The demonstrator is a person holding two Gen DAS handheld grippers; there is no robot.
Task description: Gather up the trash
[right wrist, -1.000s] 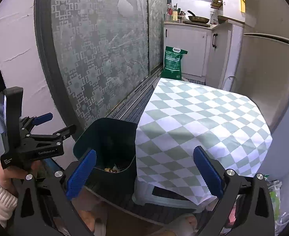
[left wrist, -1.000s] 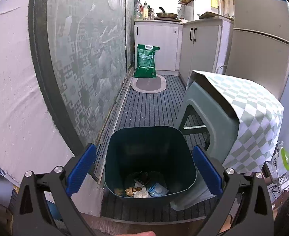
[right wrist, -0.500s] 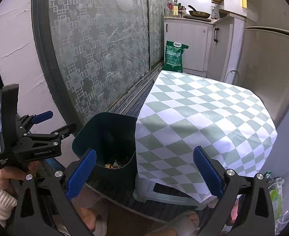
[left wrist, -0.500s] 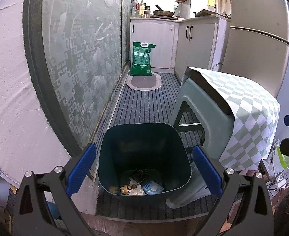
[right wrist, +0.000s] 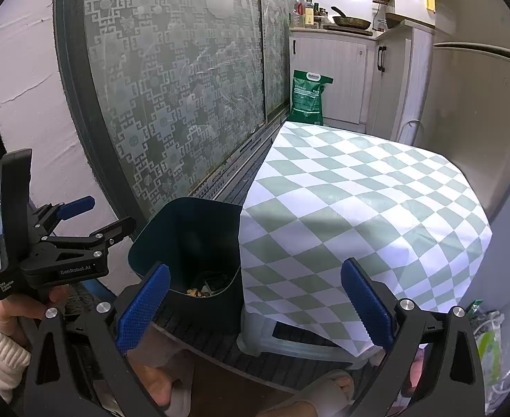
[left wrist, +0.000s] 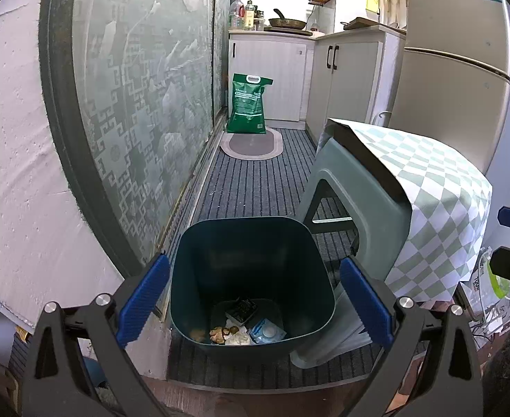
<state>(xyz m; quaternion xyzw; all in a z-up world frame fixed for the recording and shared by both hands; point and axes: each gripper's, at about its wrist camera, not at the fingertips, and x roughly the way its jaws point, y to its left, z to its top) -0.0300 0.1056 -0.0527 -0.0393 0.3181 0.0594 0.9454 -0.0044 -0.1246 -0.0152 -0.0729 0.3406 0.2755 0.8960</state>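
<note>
Draped stool point(left wrist: 366, 208) touching bin point(left wrist: 251, 278), perhaps overlapping

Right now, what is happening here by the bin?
A person holds two grippers over a dark green trash bin on the floor beside a stool covered with a checkered cloth. The left hand-held gripper and the right hand-held gripper are both open and empty. Scraps and wrappers lie at the bottom of the bin.
</note>
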